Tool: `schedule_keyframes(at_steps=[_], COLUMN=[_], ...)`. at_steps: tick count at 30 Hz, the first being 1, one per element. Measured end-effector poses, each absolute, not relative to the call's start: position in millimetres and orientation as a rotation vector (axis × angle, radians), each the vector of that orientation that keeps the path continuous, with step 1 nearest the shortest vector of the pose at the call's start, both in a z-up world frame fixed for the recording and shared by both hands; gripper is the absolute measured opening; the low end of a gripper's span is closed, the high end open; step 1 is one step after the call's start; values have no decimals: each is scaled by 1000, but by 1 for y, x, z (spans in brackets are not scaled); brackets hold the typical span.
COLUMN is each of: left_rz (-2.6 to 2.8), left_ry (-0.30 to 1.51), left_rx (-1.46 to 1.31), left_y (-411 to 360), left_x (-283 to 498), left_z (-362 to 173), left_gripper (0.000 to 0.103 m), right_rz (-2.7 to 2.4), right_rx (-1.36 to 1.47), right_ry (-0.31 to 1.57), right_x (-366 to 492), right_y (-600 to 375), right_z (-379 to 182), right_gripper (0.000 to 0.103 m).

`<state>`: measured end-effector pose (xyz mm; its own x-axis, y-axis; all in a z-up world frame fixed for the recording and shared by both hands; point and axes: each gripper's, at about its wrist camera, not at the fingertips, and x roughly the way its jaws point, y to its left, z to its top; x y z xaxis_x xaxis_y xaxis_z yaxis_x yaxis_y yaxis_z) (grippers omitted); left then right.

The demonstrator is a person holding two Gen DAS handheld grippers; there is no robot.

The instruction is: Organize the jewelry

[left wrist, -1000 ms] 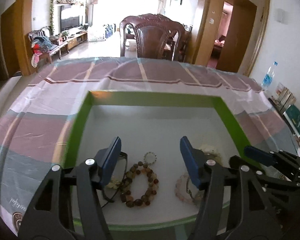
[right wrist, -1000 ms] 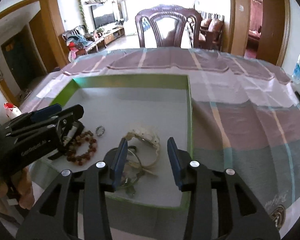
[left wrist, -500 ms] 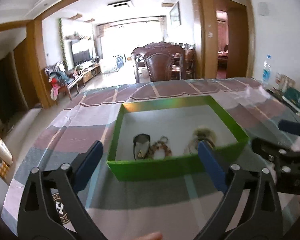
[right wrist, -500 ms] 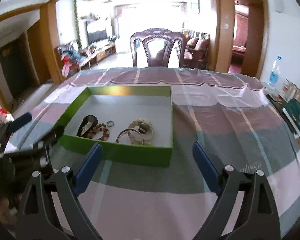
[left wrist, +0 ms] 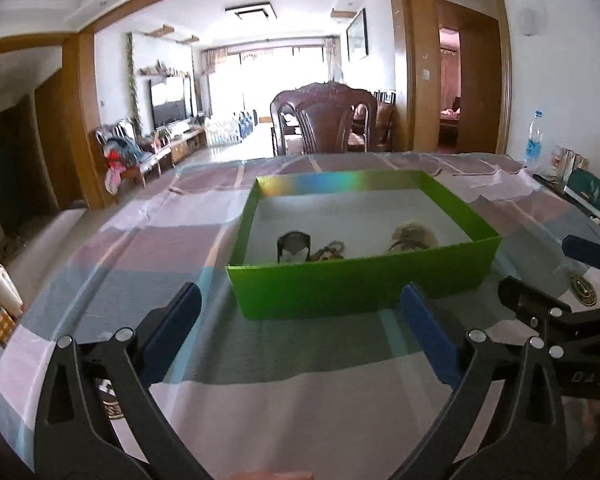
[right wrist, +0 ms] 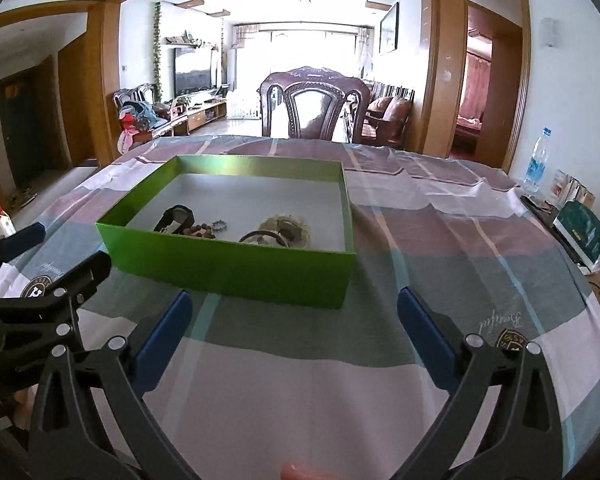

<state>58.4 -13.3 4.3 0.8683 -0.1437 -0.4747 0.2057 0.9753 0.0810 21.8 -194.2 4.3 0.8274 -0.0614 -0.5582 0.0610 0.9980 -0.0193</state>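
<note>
- Left gripper (left wrist: 300,332) is spread wide with nothing between its blue fingers (left wrist: 172,332); the jaws have just been opening.
- Right gripper (right wrist: 292,332) is likewise splayed and empty, its jaws too just been opening.
- The green box (right wrist: 236,264) sits on the bench (right wrist: 340,380), ahead of both pairs of fingers at twelve o'clock, apart from them, with striped cloth between.
- Inside the box, along its near wall: a black watch (right wrist: 176,218) at the box's nine o'clock, a brown bead bracelet (right wrist: 198,232) and a small ring (right wrist: 219,224) just beside it, then a dark bangle (right wrist: 264,237) and a pale bracelet (right wrist: 286,226) toward three o'clock.
- From the left wrist view the near wall hides most of the jewelry; only the watch (left wrist: 294,242) and pale bracelet (left wrist: 414,234) peek over.
- A wooden chair (right wrist: 314,106) stands at the bench's far edge.
</note>
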Motion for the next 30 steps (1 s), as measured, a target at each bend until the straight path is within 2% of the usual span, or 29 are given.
schedule_keyframes(at_steps=[30], left_rz=[-223], left_ry=[473], left_rx=[104], left_y=[-11], left_x=[54], left_z=[8], left_gripper=[99], right_rz=[-105], right_rx=[-5], right_ry=[553], right_x=[16], right_y=[-197], right_z=[7], right_gripper=[100])
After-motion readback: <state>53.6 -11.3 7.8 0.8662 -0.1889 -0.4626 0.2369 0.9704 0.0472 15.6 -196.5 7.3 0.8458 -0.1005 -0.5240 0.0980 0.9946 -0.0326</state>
